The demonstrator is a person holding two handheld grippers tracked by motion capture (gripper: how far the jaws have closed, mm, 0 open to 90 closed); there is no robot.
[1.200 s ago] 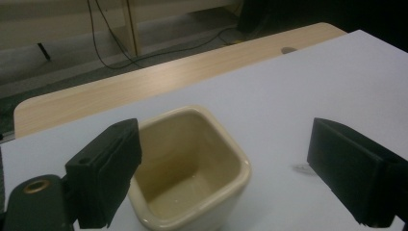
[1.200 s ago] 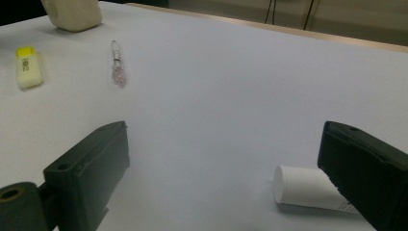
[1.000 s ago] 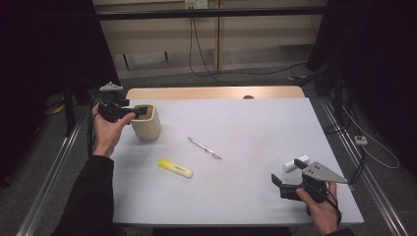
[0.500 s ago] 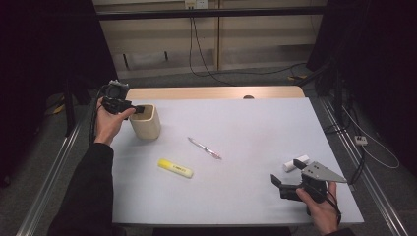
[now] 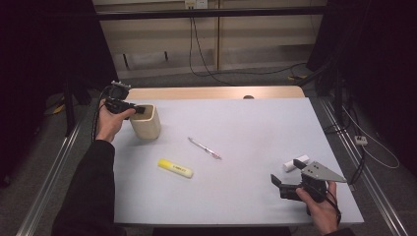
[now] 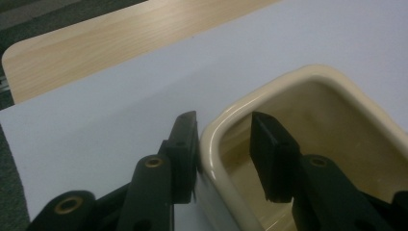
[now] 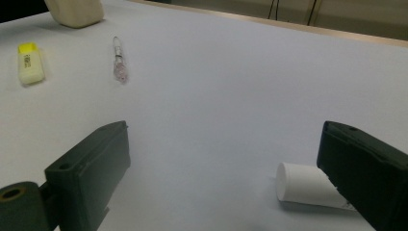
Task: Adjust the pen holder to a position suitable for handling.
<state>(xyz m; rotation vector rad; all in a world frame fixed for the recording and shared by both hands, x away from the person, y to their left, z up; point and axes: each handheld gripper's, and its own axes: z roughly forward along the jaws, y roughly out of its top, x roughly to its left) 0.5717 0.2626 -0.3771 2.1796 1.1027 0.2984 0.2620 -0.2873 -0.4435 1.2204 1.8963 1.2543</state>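
Note:
A cream cup (image 5: 145,125) stands upright at the table's left. My left gripper (image 5: 139,110) reaches over its near-left rim. In the left gripper view the gripper (image 6: 223,118) straddles the cup wall (image 6: 211,144): one jaw lies against the outside, the other hangs inside with a small gap. Its jaws have just been closing, with the wall between them. My right gripper (image 5: 285,171) rests open near the front right, with nothing between its jaws (image 7: 223,132). A white roll (image 7: 308,190) lies beside its right jaw.
A yellow highlighter (image 5: 175,168) and a clear pen (image 5: 204,148) lie mid-table on the white sheet. The white roll (image 5: 296,162) sits by the right gripper. A wooden strip (image 5: 211,93) borders the far edge. Metal rails run along both sides.
The left hand sank and drew slightly left, bringing its jaws down over the cup's rim, and the jaws narrowed. The right hand and the loose items stayed put.

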